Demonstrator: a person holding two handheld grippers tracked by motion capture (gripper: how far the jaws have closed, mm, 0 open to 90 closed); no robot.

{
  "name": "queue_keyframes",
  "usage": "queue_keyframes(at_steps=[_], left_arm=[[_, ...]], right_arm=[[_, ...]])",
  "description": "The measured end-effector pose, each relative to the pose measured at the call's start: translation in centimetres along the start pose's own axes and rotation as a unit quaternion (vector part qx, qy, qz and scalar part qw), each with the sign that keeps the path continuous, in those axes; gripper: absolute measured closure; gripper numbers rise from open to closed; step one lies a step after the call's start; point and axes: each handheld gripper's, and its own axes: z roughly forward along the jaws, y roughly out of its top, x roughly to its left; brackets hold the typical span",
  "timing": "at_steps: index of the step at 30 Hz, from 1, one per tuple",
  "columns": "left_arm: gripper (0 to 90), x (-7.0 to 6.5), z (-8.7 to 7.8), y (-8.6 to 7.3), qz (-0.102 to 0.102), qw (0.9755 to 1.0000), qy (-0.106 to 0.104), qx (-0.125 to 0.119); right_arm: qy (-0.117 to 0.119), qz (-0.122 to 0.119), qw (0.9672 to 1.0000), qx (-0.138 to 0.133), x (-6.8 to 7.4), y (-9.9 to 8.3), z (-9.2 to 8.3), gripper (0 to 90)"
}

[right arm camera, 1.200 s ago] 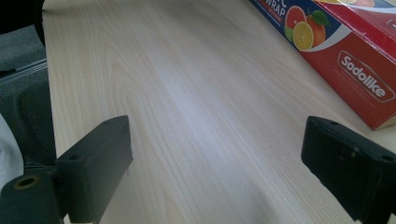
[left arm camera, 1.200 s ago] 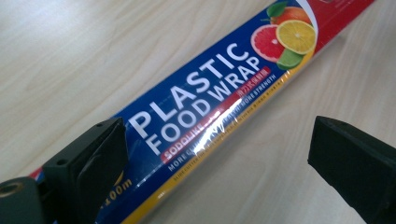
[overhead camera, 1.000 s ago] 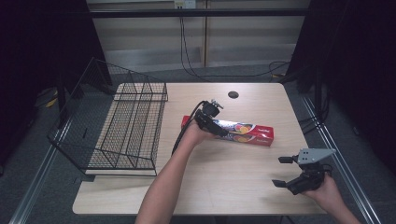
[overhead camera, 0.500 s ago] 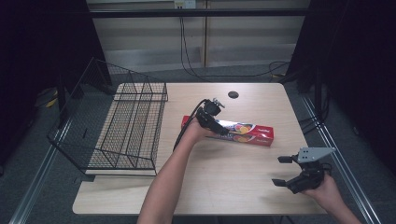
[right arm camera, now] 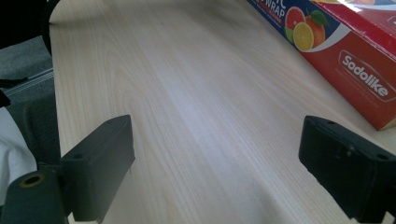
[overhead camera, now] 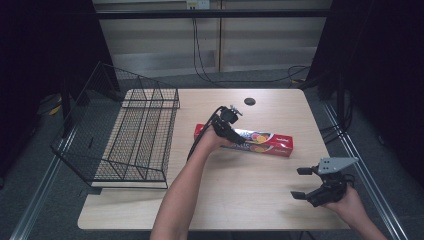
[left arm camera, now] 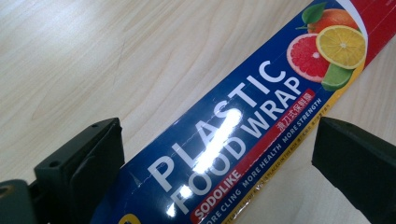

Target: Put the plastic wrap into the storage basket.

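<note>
A long red and blue box of plastic food wrap (overhead camera: pixel 260 142) lies flat near the middle of the wooden table (overhead camera: pixel 235 200). My left gripper (overhead camera: pixel 231 136) hangs over the box's left part, open, its jaws straddling the box (left arm camera: pixel 224 144) without pressing on it. Near the table's front right corner my right gripper (overhead camera: pixel 300 183) is held open above bare wood, with nothing between its jaws. The red end of the box (right arm camera: pixel 355 60) appears at the upper right of the right gripper view.
A black wire rack (overhead camera: pixel 135 137) stands on the left side of the table and overhangs its left edge. A round black cable hole (overhead camera: pixel 249 101) sits near the far edge. Bare wood lies between the box and the right gripper.
The left gripper has come down slightly onto the box's left part. The right gripper and the box have not moved.
</note>
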Motion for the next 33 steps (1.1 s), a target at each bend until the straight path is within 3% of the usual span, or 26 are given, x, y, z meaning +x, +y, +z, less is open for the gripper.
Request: queue_keyframes(at_steps=[2, 4, 7, 8, 9, 11, 15, 18, 20, 24, 26, 28, 29, 30, 31, 32, 33], left_arm=[[4.4, -0.1, 0.0, 0.0, -0.003, 1.0000, 0.002, 0.000], [4.9, -0.2, 0.0, -0.1, 0.008, 0.9999, -0.002, 0.010], [6.2, -0.9, 0.2, -0.6, 0.006, 0.9992, -0.027, 0.030], [6.9, -0.9, 0.2, -0.6, 0.006, 0.9992, -0.027, 0.030], [8.9, -1.2, 0.1, -0.8, 0.014, 0.9981, -0.042, 0.043], [13.3, -1.7, 0.1, -1.0, 0.027, 0.9971, -0.047, 0.053], [16.3, -2.1, 0.2, -1.1, 0.021, 0.9965, -0.051, 0.063], [20.8, -2.4, 0.1, -1.0, 0.029, 0.9954, -0.052, 0.075], [24.9, -2.7, 0.0, -0.9, 0.041, 0.9931, -0.065, 0.088], [34.7, -3.1, -0.2, -0.9, 0.042, 0.9898, -0.092, 0.100], [36.1, -3.4, -0.3, -0.8, 0.043, 0.9889, -0.093, 0.107], [37.0, -3.6, -0.2, -0.8, 0.042, 0.9895, -0.092, 0.102], [37.1, -3.5, -0.2, -0.6, 0.053, 0.9881, -0.091, 0.112], [36.5, -3.7, -0.1, -0.6, 0.042, 0.9892, -0.088, 0.109], [35.9, -3.7, -0.1, -0.5, 0.051, 0.9876, -0.089, 0.119], [35.5, -3.7, -0.1, -0.5, 0.051, 0.9876, -0.089, 0.119], [34.8, -3.9, 0.0, -0.4, 0.036, 0.9889, -0.083, 0.118]], right_arm=[[0.001, 0.000, 1.0000, -0.004, -0.1, 0.0, 0.0, 10.3], [0.000, -0.001, 1.0000, -0.002, -0.1, 0.0, -0.1, 10.3], [-0.001, 0.003, 1.0000, -0.008, 0.0, 0.0, -0.4, 10.5], [-0.001, 0.003, 1.0000, -0.008, 0.0, 0.0, -0.4, 10.5], [-0.002, 0.001, 0.9999, -0.012, 0.0, -0.1, -0.6, 10.7], [-0.002, 0.007, 0.9999, -0.013, 0.0, -0.1, -0.7, 10.7], [-0.003, 0.012, 0.9998, -0.014, -0.1, -0.2, -0.8, 10.8], [-0.002, 0.014, 0.9998, -0.017, -0.1, -0.2, -0.9, 11.3], [-0.001, 0.017, 0.9997, -0.019, -0.2, -0.2, -0.8, 11.3], [0.000, 0.016, 0.9997, -0.018, -0.3, -0.1, -0.7, 11.3], [0.002, 0.016, 0.9997, -0.018, -0.4, 0.0, -0.5, 11.3], [0.001, 0.015, 0.9997, -0.017, -0.4, 0.0, -0.5, 11.3], [0.002, 0.014, 0.9997, -0.017, -0.4, 0.1, -0.4, 11.3], [0.004, 0.014, 0.9997, -0.017, -0.4, 0.1, -0.4, 11.3], [0.005, 0.016, 0.9997, -0.017, -0.3, 0.1, -0.3, 11.3], [0.005, 0.016, 0.9997, -0.017, -0.3, 0.1, -0.3, 11.3], [0.002, 0.016, 0.9996, -0.021, -0.4, 0.1, -0.3, 9.9]])
